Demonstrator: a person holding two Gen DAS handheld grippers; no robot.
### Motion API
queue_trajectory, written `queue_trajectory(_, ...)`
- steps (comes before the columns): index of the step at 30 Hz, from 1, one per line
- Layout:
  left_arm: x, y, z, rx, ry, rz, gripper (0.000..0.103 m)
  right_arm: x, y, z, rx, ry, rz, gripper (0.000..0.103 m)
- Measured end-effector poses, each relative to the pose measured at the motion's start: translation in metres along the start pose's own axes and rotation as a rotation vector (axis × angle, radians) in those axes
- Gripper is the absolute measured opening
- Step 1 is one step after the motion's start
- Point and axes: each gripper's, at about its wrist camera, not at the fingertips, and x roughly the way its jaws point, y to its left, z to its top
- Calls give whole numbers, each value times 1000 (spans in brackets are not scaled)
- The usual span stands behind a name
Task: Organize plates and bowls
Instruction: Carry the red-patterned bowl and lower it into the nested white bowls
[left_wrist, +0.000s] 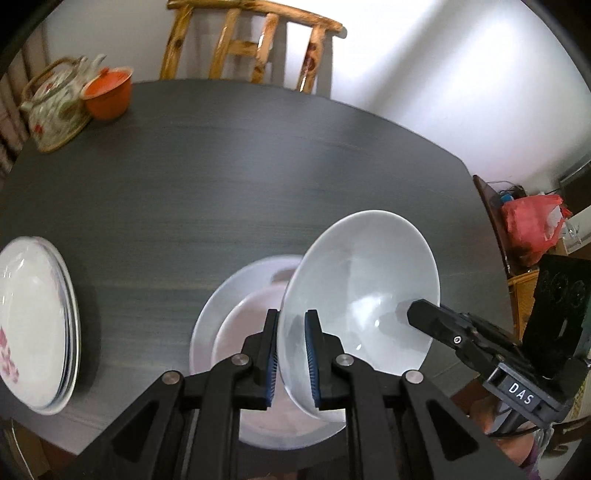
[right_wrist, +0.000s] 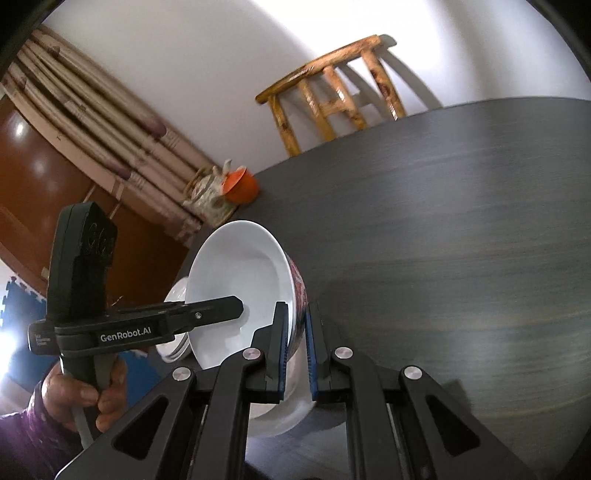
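A white bowl (left_wrist: 362, 280) with a red-patterned outside is held tilted above the dark table (left_wrist: 229, 192). My left gripper (left_wrist: 292, 332) is shut on its near rim. My right gripper (right_wrist: 295, 328) is shut on the opposite rim of the same bowl (right_wrist: 240, 284); that gripper's finger shows inside the bowl in the left wrist view (left_wrist: 436, 321). Under the bowl a white bowl or deep plate (left_wrist: 229, 317) rests on the table. A stack of white plates (left_wrist: 33, 325) lies at the table's left edge, also seen behind the bowl in the right wrist view (right_wrist: 173, 295).
A flowered teapot (left_wrist: 55, 107) and an orange cup (left_wrist: 109, 92) stand at the table's far left corner. A wooden chair (left_wrist: 251, 40) stands behind the far edge. A red bag (left_wrist: 532, 225) sits on furniture to the right, off the table.
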Motion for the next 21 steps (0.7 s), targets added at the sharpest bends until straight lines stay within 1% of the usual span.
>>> queue_trajectory(3,3,10,-13,-20,11,2,13,7,9,-12,-1,29,5,10)
queue_trajectory(8,7,14,-21,-24,20,10,13,16,13,-28,19,62,1,10)
queue_trajectory(11,9,12,-21,-14,19,20,13,19,14,-32,31,79,-7,10)
queue_trajectory(16,13,3,-24,23,3,64,13,24,14,-37,42,105,-22,10)
queue_trajectory(21,18,7,-27,23,3,74,13,30,12,-40,66,125,-24,10)
